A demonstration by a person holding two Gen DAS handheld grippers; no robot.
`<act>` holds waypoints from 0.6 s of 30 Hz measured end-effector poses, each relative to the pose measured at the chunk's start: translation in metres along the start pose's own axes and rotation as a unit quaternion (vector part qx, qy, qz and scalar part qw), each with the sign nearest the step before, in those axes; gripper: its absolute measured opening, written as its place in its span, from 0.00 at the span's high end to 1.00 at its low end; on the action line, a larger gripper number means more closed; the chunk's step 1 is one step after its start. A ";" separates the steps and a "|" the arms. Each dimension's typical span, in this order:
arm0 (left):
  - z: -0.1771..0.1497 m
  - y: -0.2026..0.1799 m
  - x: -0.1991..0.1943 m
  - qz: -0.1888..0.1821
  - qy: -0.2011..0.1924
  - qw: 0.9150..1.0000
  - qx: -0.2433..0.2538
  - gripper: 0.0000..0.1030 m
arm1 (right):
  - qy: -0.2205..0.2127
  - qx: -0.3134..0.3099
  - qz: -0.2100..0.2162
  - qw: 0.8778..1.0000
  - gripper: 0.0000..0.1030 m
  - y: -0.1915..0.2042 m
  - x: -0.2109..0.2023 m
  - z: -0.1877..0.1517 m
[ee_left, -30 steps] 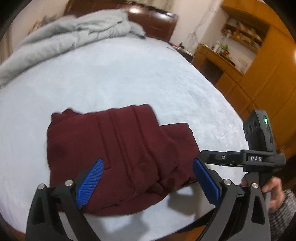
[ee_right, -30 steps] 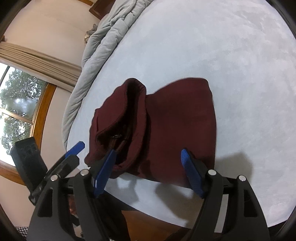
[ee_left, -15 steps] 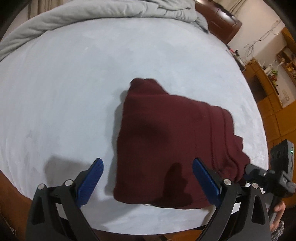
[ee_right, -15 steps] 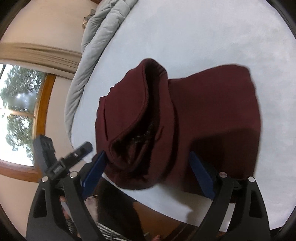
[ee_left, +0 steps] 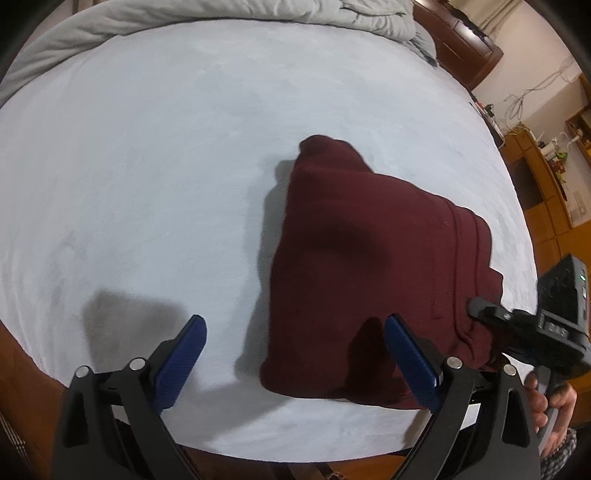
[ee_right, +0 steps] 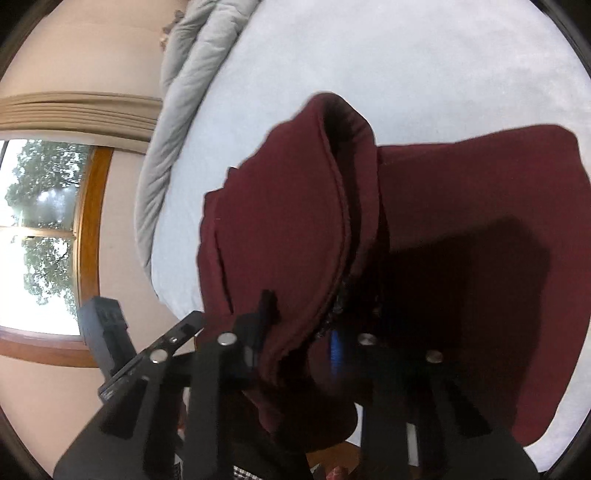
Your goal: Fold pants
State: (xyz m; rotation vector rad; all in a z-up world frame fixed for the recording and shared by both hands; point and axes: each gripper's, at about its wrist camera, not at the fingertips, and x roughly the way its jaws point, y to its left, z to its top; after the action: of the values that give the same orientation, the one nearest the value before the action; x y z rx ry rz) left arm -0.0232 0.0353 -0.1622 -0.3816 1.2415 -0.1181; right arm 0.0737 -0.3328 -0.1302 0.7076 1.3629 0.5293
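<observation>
Dark red pants (ee_left: 369,266) lie folded in a bundle on the pale blue bed (ee_left: 147,166), near its front right edge. My left gripper (ee_left: 295,358) is open and empty, above the bed just left of the bundle's near edge. My right gripper (ee_right: 295,343) is shut on the pants' near edge (ee_right: 280,258), with cloth bunched between its jaws; the open waistband fold (ee_right: 347,155) stands up beyond it. In the left wrist view the right gripper (ee_left: 517,325) shows at the bundle's right side.
A grey duvet (ee_left: 221,14) is heaped along the far side of the bed. Wooden cabinets and shelves (ee_left: 554,177) stand to the right. A window with curtains (ee_right: 44,229) is beyond the bed's left edge. The bed's front edge (ee_left: 295,450) is close below the grippers.
My right gripper moved in on the bundle's near edge and shut on the cloth. My left gripper swung left, so the pants now sit to its right, and it stayed open.
</observation>
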 end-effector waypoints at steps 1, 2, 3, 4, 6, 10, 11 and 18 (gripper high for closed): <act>0.000 0.002 0.001 -0.001 0.002 1.000 -0.005 0.06 | -0.004 -0.004 0.005 1.000 0.81 0.003 -0.003 0.000; 0.000 0.003 0.001 -0.002 0.004 1.000 -0.009 0.06 | -0.011 -0.014 0.012 1.000 0.81 0.008 -0.012 -0.002; -0.001 0.005 0.002 -0.006 0.007 1.000 -0.015 0.06 | -0.018 -0.024 0.013 0.999 0.82 0.014 -0.018 -0.002; -0.001 0.005 0.002 -0.009 0.007 1.000 -0.018 0.05 | -0.025 -0.036 0.013 0.999 0.82 0.021 -0.025 -0.003; 0.000 0.005 0.000 -0.013 0.005 1.000 -0.022 0.05 | -0.042 -0.066 0.009 0.997 0.82 0.037 -0.046 -0.005; -0.002 -0.002 -0.001 -0.017 0.002 1.000 -0.017 0.05 | -0.066 -0.097 0.004 0.993 0.82 0.052 -0.087 -0.008; -0.002 -0.003 -0.001 -0.020 0.003 1.000 -0.017 0.05 | -0.070 -0.100 0.003 0.993 0.82 0.053 -0.095 -0.009; -0.007 -0.025 0.004 -0.029 0.014 0.999 0.009 0.05 | -0.085 -0.075 -0.017 0.993 0.82 0.018 -0.127 -0.015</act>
State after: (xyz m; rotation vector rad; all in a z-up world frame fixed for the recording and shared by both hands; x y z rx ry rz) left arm -0.0260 0.0096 -0.1594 -0.4013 1.2572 -0.1855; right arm 0.0409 -0.4081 -0.0310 0.5922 1.1616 0.5249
